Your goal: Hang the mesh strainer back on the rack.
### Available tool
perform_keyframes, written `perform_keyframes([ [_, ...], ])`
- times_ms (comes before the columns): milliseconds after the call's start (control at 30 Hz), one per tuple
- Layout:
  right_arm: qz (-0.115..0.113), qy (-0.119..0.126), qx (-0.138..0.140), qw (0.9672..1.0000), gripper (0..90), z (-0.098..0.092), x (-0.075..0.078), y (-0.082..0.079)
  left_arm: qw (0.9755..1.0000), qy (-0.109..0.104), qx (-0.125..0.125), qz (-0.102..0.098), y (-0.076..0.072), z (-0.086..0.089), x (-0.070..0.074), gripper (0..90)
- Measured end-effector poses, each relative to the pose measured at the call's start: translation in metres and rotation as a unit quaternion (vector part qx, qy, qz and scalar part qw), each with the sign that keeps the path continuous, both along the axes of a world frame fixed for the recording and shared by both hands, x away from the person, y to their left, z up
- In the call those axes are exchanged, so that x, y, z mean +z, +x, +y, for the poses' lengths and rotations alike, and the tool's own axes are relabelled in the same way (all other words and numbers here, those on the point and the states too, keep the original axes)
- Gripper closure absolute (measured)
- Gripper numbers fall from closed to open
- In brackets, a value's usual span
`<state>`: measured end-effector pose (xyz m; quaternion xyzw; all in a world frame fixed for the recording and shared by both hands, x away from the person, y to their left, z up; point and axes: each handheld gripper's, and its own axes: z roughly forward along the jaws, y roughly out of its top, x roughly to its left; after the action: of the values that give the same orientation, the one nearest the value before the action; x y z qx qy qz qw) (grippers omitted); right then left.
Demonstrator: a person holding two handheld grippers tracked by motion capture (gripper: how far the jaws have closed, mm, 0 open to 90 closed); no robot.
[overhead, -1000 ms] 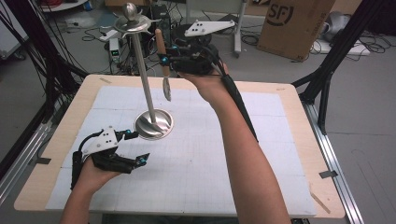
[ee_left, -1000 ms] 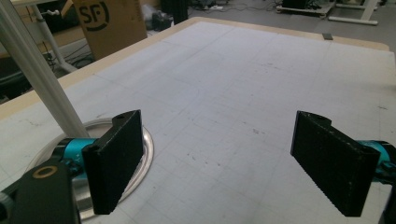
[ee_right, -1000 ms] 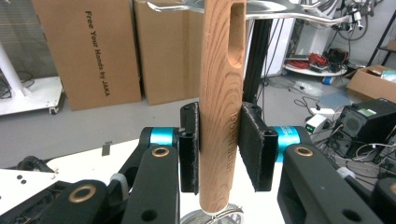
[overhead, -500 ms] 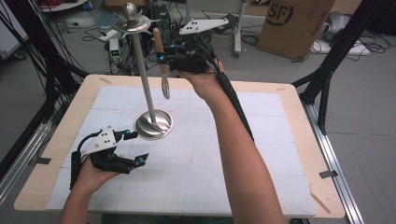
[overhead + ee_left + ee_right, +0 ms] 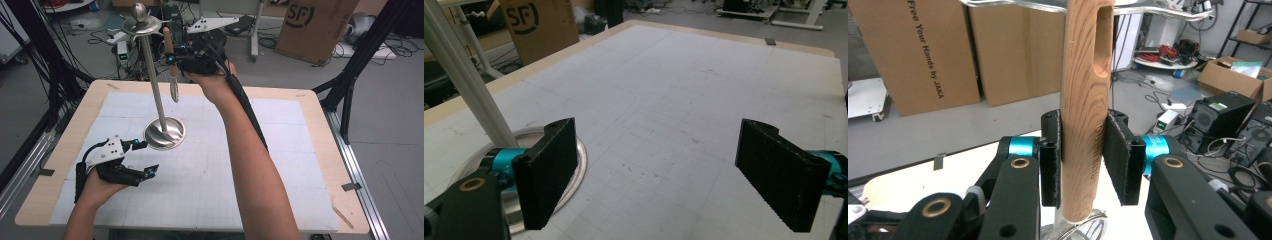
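R gripper (image 5: 176, 57) is held high over the far edge of the surface (image 5: 280, 165), its fingers (image 5: 1050, 160) clamped on the wooden handle (image 5: 1087, 115) of a utensil (image 5: 172, 70). In the right gripper view the handle stands upright btwn the two pads, w/ a long slot near its top, right under the metal arms of the stand's top (image 5: 1158, 10). From above, the utensil hangs straight down from the grip, metal end (image 5: 174, 92) lowest, in the air well above the surface.

It's just beside the rack (image 5: 152, 75), a tall metal pole w/ a round base (image 5: 165, 133) on the white mat and a knob on top (image 5: 139, 10). Handle top is about level w/ the rack's arms; can't tell if it touches them.

L gripper (image 5: 142, 159) sits low at the near left, fingers (image 5: 546, 175) wide apart, nothing btwn them. In the left gripper view one finger is near the base rim (image 5: 579, 165), w/ the pole (image 5: 464, 80) rising at left.

Cardboard box (image 5: 315, 25) on the floor beyond the surface.
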<state>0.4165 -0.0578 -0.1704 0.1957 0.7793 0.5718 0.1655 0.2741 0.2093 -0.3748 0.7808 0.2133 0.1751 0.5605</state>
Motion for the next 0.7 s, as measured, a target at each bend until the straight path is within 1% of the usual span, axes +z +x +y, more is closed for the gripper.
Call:
perform_keyframes([
  [67, 0.002, 0.0, -0.006, 1.0, 70.1, -0.001, 0.0, 0.002, 1.0, 0.0, 0.001, 0.001, 0.0, 0.0, 0.0, 17.8],
  [100, -0.001, 0.0, -0.007, 1.0, 70.1, -0.002, 0.0, 0.004, 1.0, 0.0, 0.001, 0.0, 0.0, 0.0, 0.0, 17.8],
  [133, 0.003, -0.001, -0.012, 0.9999, 70.1, -0.003, 0.0, 0.005, 1.0, 0.001, 0.001, 0.001, 0.0, 0.0, 0.0, 17.8],
  [167, 0.0, -0.001, -0.01, 0.9999, 70.1, -0.003, -0.001, 0.007, 1.0, 0.001, 0.001, 0.001, 0.0, 0.0, 0.0, 17.8],
  [200, 0.005, -0.003, -0.014, 0.9999, 70.1, -0.004, -0.001, 0.008, 1.0, 0.001, 0.0, 0.002, 0.0, 0.0, -0.001, 17.7],
  [333, 0.008, -0.003, -0.018, 0.9998, 70.1, -0.004, -0.001, 0.014, 1.0, 0.002, -0.001, 0.002, 0.0, -0.001, -0.001, 17.8],
  [467, 0.01, -0.001, -0.021, 0.9997, 70.1, -0.002, -0.001, 0.018, 1.0, 0.001, -0.001, 0.002, 0.0, -0.001, -0.001, 17.7],
  [700, 0.01, -0.002, -0.028, 0.9995, 70.1, 0.002, -0.005, 0.024, 1.0, 0.0, 0.0, 0.002, 0.0, 0.0, -0.001, 17.7],
])
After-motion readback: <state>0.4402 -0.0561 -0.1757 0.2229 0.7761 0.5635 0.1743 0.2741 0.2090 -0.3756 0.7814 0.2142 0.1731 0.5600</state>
